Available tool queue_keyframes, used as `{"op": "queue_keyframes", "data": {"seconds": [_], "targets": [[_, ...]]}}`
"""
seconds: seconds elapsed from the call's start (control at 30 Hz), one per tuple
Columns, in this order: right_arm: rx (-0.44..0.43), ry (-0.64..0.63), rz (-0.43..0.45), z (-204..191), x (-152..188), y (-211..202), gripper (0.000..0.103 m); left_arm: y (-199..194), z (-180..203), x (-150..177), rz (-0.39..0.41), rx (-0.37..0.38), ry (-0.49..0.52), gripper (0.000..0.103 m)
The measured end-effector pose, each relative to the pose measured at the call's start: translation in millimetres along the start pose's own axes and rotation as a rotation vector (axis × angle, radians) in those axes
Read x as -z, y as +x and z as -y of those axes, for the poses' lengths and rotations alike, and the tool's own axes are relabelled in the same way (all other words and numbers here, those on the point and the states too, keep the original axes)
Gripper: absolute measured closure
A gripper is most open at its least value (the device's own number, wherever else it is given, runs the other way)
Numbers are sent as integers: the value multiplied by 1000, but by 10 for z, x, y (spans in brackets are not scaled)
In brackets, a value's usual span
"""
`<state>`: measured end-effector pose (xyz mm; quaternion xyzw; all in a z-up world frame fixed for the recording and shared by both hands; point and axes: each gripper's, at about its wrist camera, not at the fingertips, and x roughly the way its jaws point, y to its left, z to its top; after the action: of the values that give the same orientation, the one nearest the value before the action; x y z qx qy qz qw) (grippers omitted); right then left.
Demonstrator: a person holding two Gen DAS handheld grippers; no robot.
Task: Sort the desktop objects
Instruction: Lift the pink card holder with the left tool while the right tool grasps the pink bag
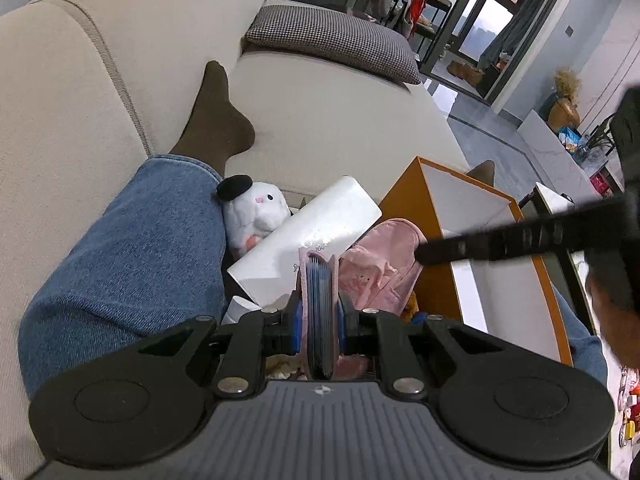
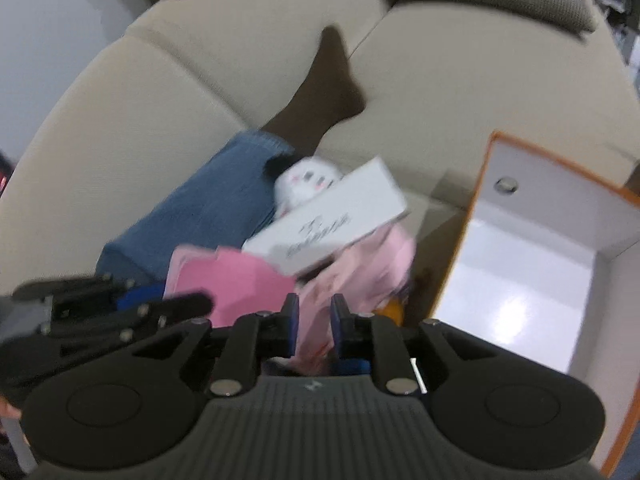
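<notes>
left wrist view: the left claw (image 1: pixel 319 312) is clenched on a pink wallet (image 1: pixel 319 316), held edge-on and upright between its blue pads. just beyond it lie a white box (image 1: pixel 308 236) and pink cloth (image 1: pixel 384 268), with a plush toy (image 1: pixel 256 212) farther off to the left against a jeans leg (image 1: pixel 132 252). an orange box (image 1: pixel 492 248) stands open to the right. right wrist view – blurred – the right claw (image 2: pixel 315 330) has its pads apart, released, pink cloth showing between them.
</notes>
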<state>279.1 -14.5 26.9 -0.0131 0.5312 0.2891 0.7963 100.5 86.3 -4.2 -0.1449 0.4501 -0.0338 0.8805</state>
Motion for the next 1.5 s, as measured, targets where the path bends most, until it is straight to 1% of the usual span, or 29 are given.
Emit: {"op": "queue_keyframes", "data": {"seconds": [0.03, 0.07, 0.17, 0.27, 0.37, 0.57, 0.63, 0.67, 0.7, 0.77, 0.8, 0.87, 0.9, 1.0, 1.1, 1.17, 1.27, 1.37, 1.5], "targets": [[17, 0, -6, 24, -74, 8, 56, 11, 0, -15, -4, 0, 0, 85], [38, -2, -24, 52, -150, 40, 54, 18, 2, -26, -8, 0, 2, 85], [90, 19, -102, 160, -374, 180, 54, 49, 12, -68, -25, -3, 16, 85], [108, 44, -207, 258, -550, 385, 54, 89, 25, -132, -51, -3, 35, 84], [103, 75, -287, 326, -652, 535, 54, 121, 35, -174, -68, 0, 51, 84], [50, 119, -378, 380, -642, 773, 55, 162, 25, -210, -71, 9, 52, 84], [29, 148, -399, 413, -612, 821, 57, 161, 14, -206, -70, 11, 48, 84], [25, 161, -400, 432, -597, 820, 62, 158, 8, -203, -70, 12, 47, 84], [14, 167, -393, 442, -581, 808, 65, 151, 4, -199, -69, 12, 47, 84], [5, 163, -371, 434, -549, 748, 67, 135, -4, -193, -69, 10, 41, 84], [0, 155, -357, 416, -528, 701, 71, 125, -8, -194, -69, 9, 36, 84], [-3, 124, -320, 343, -472, 564, 71, 92, 0, -188, -64, 6, 32, 84], [-3, 103, -298, 288, -433, 481, 73, 64, 16, -183, -58, 5, 35, 84], [-9, 40, -221, 129, -309, 209, 77, -63, 81, -168, -23, 10, 44, 85], [30, -38, -116, -52, -165, -107, 78, -231, 160, -173, 19, 27, 48, 85], [35, -49, -54, -105, -84, -308, 79, -343, 246, -189, 50, 39, 57, 85], [46, -47, 37, -115, 32, -656, 80, -480, 413, -219, 89, 74, 72, 85], [76, -27, 125, -47, 166, -978, 80, -564, 629, -245, 116, 124, 100, 85], [146, 24, 210, 174, 412, -1312, 80, -460, 987, -229, 108, 198, 147, 85]]}}
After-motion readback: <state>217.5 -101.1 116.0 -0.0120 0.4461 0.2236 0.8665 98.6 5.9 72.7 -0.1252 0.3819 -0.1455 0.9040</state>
